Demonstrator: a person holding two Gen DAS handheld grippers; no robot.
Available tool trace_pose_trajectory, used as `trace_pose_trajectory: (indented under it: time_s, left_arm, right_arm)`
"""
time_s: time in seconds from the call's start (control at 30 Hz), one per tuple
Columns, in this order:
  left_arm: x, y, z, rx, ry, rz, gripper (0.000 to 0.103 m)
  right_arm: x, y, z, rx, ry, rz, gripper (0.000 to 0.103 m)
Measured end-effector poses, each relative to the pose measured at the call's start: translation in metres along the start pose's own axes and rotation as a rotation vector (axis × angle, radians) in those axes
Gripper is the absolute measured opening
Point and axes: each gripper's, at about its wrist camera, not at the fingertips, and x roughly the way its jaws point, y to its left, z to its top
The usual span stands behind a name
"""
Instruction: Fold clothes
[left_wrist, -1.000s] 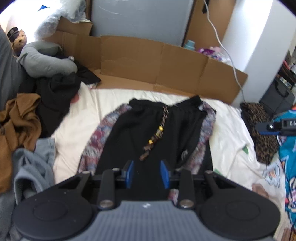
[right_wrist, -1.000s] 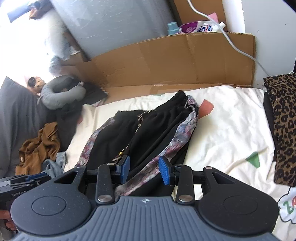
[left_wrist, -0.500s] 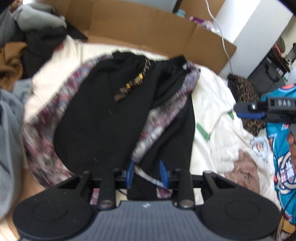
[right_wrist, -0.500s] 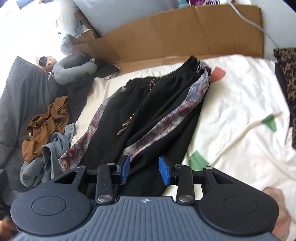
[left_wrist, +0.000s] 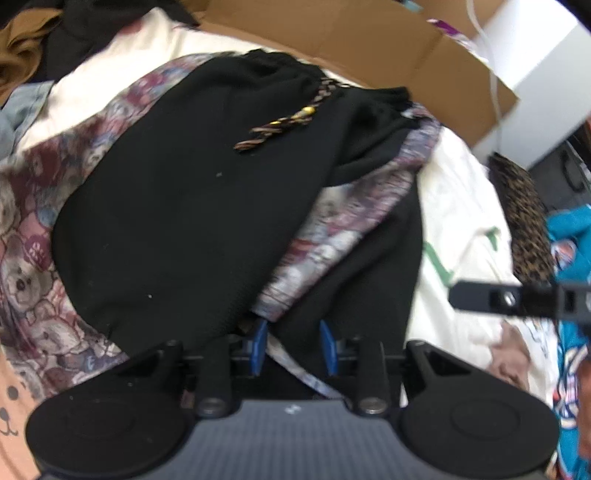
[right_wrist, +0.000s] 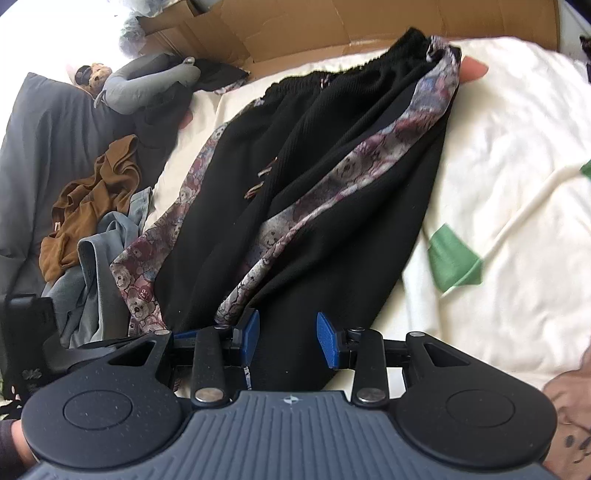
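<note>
Black trousers with teddy-bear print side stripes lie on the cream bedsheet, legs folded together, waistband at the far end. A braided drawstring rests on the top leg. My left gripper is open low over the near end of the legs, its blue pads astride black cloth and a stripe edge. In the right wrist view the same trousers run toward the camera. My right gripper is open over the near end of the right-hand leg. It also shows at the right.
A heap of clothes lies left of the trousers: a brown garment and a grey-blue one. A grey neck pillow sits beyond. Cardboard lines the far side. A leopard-print cloth lies right.
Both grippers have dropped and come closer to the near end of the trouser legs. The cloth now lies between both pairs of open fingers.
</note>
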Motion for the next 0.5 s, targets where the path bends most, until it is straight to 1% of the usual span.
trace_pose_trajectory:
  time_s: [0.07,0.2,0.3,0.33,0.43,0.5]
  left_arm:
    - [0.004,0.004,0.001,-0.002,-0.006,0.009,0.038]
    - [0.012,0.011,0.004,0.009,-0.022,0.018,0.038]
    - [0.013,0.019,0.005,-0.008,-0.052,-0.008,0.033]
    - [0.012,0.022,0.006,-0.028,-0.065,-0.023,0.027]
    - [0.007,0.033,0.008,-0.095,-0.099,-0.069,0.015]
    - [0.003,0.039,0.010,-0.152,-0.116,-0.104,0.013]
  right_arm:
    - [0.009,0.001,0.000,0.003,0.011,0.009,0.042]
    - [0.030,0.005,0.001,0.011,0.042,0.019,0.042]
    - [0.045,0.007,0.004,0.019,0.059,0.029,0.042]
    - [0.050,0.008,0.005,0.026,0.060,0.037,0.042]
    - [0.063,0.009,0.009,0.048,0.063,0.055,0.042]
    - [0.072,0.009,0.012,0.061,0.065,0.061,0.042]
